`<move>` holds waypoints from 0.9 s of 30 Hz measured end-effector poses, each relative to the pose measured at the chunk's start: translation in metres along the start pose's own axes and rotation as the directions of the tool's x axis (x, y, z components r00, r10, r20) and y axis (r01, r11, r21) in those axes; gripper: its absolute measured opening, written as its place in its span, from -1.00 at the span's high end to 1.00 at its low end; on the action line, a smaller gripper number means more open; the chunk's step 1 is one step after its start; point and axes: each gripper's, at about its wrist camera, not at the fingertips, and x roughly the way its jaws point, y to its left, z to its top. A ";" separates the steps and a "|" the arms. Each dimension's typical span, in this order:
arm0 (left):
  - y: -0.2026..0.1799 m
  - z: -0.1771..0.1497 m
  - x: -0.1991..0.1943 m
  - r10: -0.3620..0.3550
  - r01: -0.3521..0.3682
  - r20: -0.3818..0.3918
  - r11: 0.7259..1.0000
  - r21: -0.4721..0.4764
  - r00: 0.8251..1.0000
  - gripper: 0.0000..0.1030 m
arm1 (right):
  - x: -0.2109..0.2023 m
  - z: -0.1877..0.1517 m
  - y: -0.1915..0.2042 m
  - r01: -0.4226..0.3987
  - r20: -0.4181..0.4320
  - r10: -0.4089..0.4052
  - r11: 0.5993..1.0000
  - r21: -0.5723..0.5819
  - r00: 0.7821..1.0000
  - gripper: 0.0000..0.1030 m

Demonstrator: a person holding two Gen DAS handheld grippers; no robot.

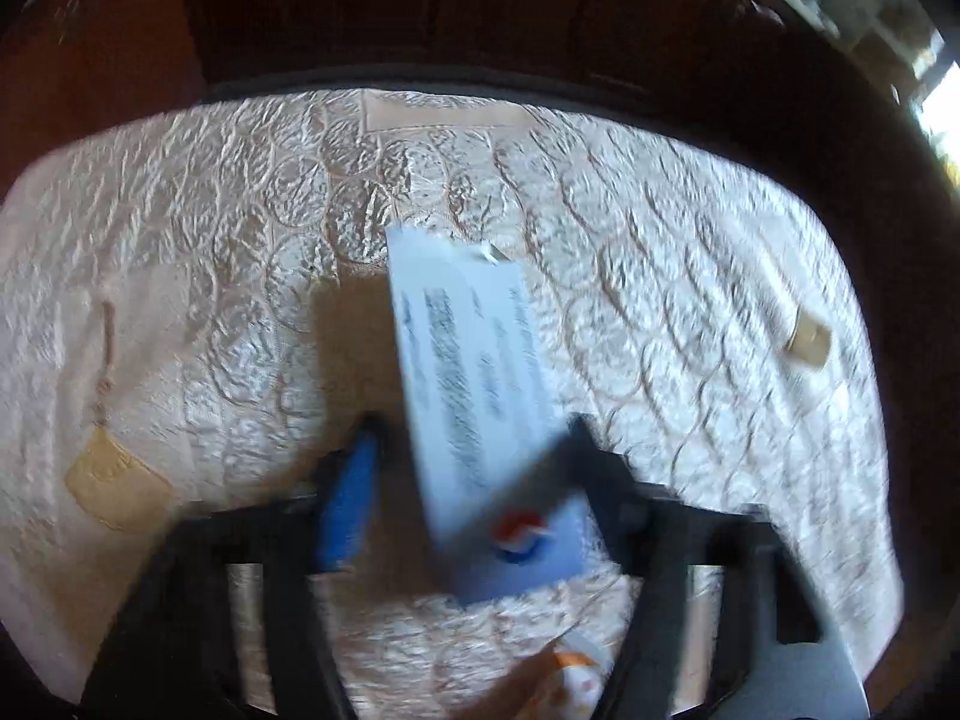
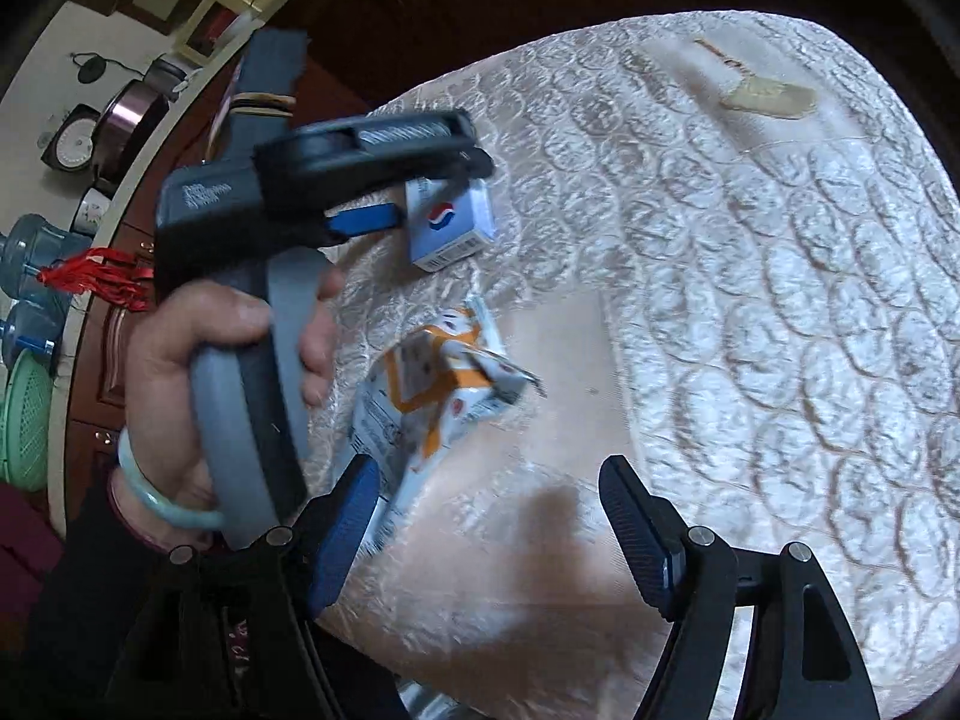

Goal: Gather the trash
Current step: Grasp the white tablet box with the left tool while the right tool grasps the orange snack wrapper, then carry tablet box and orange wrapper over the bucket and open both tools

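Observation:
A white and blue carton (image 1: pixel 480 396) with a red-white-blue logo lies on the quilted white cover (image 1: pixel 210 252). My left gripper (image 1: pixel 474 438) is open with its fingers either side of the carton's near end; the view is blurred. In the right wrist view the same carton (image 2: pixel 450 222) sits between the left gripper's fingers (image 2: pixel 432 192). A crumpled orange and white carton (image 2: pixel 432 384) lies nearer; its edge shows in the left wrist view (image 1: pixel 570 672). My right gripper (image 2: pixel 489 510) is open and empty, just short of the orange carton.
A tan scrap (image 2: pixel 768 97) with a thin stick lies at the far side of the cover; it shows in the left wrist view (image 1: pixel 114 480). A small tan cylinder (image 1: pixel 810 342) lies at the right. Dark wooden furniture (image 1: pixel 420 12) borders the cover.

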 end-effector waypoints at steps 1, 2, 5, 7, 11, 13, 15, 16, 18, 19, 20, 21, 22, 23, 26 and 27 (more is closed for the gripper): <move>0.002 0.000 -0.003 -0.011 0.011 -0.007 1.000 0.015 1.000 0.11 | 0.007 0.002 0.003 -0.007 0.005 0.007 1.000 0.004 1.000 -0.43; 0.005 0.000 -0.005 -0.030 0.030 -0.011 0.999 0.014 0.999 0.12 | 0.013 0.005 0.004 -0.011 0.005 0.011 1.000 0.011 1.000 -0.43; 0.025 0.000 -0.022 -0.057 0.057 0.009 0.998 -0.009 0.998 0.13 | 0.037 0.012 0.012 -0.051 -0.001 0.051 0.998 0.039 0.999 -0.37; 0.035 -0.003 -0.037 -0.055 0.056 0.034 0.998 -0.014 0.998 0.13 | 0.047 0.015 0.015 -0.087 0.023 0.086 0.995 0.051 0.996 0.18; 0.043 -0.009 -0.059 -0.053 0.053 0.065 0.999 -0.001 0.996 0.13 | 0.040 0.014 0.024 -0.093 0.064 0.093 0.996 -0.001 0.994 0.44; 0.038 -0.015 -0.070 -0.054 0.053 0.077 0.998 0.014 0.996 0.13 | 0.027 0.011 0.023 -0.092 0.080 0.094 0.995 -0.025 0.992 0.57; 0.030 -0.019 -0.080 -0.078 0.075 0.088 0.997 0.036 0.993 0.13 | 0.009 0.011 0.020 -0.090 0.110 0.094 0.995 -0.037 0.989 0.60; 0.024 -0.020 -0.085 -0.084 0.080 0.096 0.995 0.051 0.992 0.13 | 0.001 0.010 0.016 -0.077 0.127 0.082 0.996 -0.043 0.989 0.60; 0.009 -0.026 -0.096 -0.110 0.101 0.108 0.991 0.086 0.988 0.13 | -0.022 0.009 0.007 -0.043 0.177 0.051 0.998 -0.048 0.983 0.60; 0.002 -0.028 -0.099 -0.123 0.113 0.107 0.989 0.096 0.987 0.13 | -0.032 0.008 0.002 -0.032 0.196 0.040 0.999 -0.043 0.980 0.60; -0.011 -0.030 -0.103 -0.140 0.129 0.105 0.985 0.113 0.985 0.13 | -0.041 0.008 -0.004 -0.020 0.215 0.027 0.999 -0.035 0.976 0.60; -0.021 -0.031 -0.105 -0.152 0.138 0.106 0.982 0.129 0.983 0.13 | -0.052 0.007 -0.011 -0.006 0.236 0.012 1.000 -0.024 0.972 0.60; -0.031 -0.033 -0.107 -0.162 0.146 0.108 0.979 0.143 0.981 0.13 | -0.064 0.006 -0.020 0.007 0.260 -0.005 1.000 -0.007 0.965 0.60; -0.047 -0.035 -0.109 -0.177 0.158 0.107 0.973 0.169 0.978 0.13 | -0.074 0.005 -0.028 0.017 0.282 -0.019 1.000 0.009 0.959 0.60; -0.085 -0.041 -0.112 -0.211 0.186 0.093 0.956 0.226 0.973 0.13 | -0.112 -0.002 -0.060 0.061 0.353 -0.083 0.995 0.073 0.932 0.60; -0.095 -0.042 -0.112 -0.220 0.194 0.087 0.951 0.240 0.972 0.13 | -0.124 -0.005 -0.070 0.072 0.368 -0.101 0.993 0.092 0.924 0.60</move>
